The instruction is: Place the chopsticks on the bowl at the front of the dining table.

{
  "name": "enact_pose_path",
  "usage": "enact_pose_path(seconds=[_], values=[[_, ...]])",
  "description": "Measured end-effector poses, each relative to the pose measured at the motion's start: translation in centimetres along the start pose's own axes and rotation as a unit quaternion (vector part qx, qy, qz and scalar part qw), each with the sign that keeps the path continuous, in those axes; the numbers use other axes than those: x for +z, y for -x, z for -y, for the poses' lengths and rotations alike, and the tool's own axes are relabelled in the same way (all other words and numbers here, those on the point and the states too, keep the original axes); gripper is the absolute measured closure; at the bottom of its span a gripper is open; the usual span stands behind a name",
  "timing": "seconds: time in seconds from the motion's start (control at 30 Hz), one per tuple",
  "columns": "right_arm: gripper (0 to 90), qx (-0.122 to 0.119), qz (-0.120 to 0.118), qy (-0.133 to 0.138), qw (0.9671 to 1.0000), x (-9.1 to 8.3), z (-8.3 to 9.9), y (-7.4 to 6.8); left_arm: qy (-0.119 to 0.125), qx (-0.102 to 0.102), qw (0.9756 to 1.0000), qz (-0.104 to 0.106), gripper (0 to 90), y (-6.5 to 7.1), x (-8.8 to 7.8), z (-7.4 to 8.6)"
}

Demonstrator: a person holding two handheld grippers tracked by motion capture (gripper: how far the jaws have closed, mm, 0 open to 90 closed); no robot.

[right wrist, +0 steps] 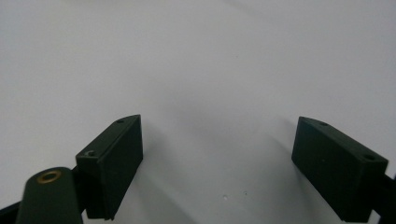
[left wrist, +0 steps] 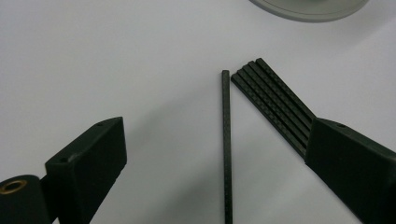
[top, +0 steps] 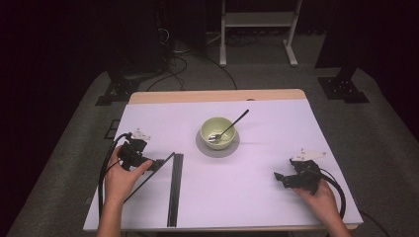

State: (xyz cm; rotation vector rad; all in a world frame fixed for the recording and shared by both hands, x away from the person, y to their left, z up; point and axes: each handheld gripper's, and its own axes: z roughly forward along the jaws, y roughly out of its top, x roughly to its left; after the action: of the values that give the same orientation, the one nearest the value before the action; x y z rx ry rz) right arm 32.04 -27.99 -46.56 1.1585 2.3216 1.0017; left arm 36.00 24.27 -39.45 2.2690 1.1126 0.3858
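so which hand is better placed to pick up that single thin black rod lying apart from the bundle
Left. The left gripper is open beside the single thin black rod, which lies between its jaws; the right gripper sits far across the white table.

No legible text, label, brand, number or sign in any view. Checked the white bench (top: 257,187) cover, the green bowl (top: 218,132), the black rods (top: 175,190) and the grey plates on top of both tools: all surfaces plain, with no markings resolvable.
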Motion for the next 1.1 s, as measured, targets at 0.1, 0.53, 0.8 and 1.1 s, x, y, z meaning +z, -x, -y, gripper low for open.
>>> enact_pose_path(seconds=[0.1,0.53,0.8,1.1], values=[[15.2,0.001,0.0,0.0,1.0,0.0,0.0,0.0,-0.011,0.002,0.9999,0.005,5.9,-0.2,0.5,0.0],[15.3,0.001,0.0,0.0,1.0,0.0,0.0,0.0,-0.079,0.008,0.9966,0.023,18.0,-1.0,2.2,-0.5],[15.2,0.001,0.0,0.0,1.0,0.0,0.0,0.0,-0.09,0.006,0.9955,0.028,28.7,-1.3,2.5,-0.5],[15.2,0.001,0.0,0.0,1.0,0.0,0.0,0.0,-0.097,0.014,0.9947,0.031,38.2,-1.0,2.9,-0.4]])
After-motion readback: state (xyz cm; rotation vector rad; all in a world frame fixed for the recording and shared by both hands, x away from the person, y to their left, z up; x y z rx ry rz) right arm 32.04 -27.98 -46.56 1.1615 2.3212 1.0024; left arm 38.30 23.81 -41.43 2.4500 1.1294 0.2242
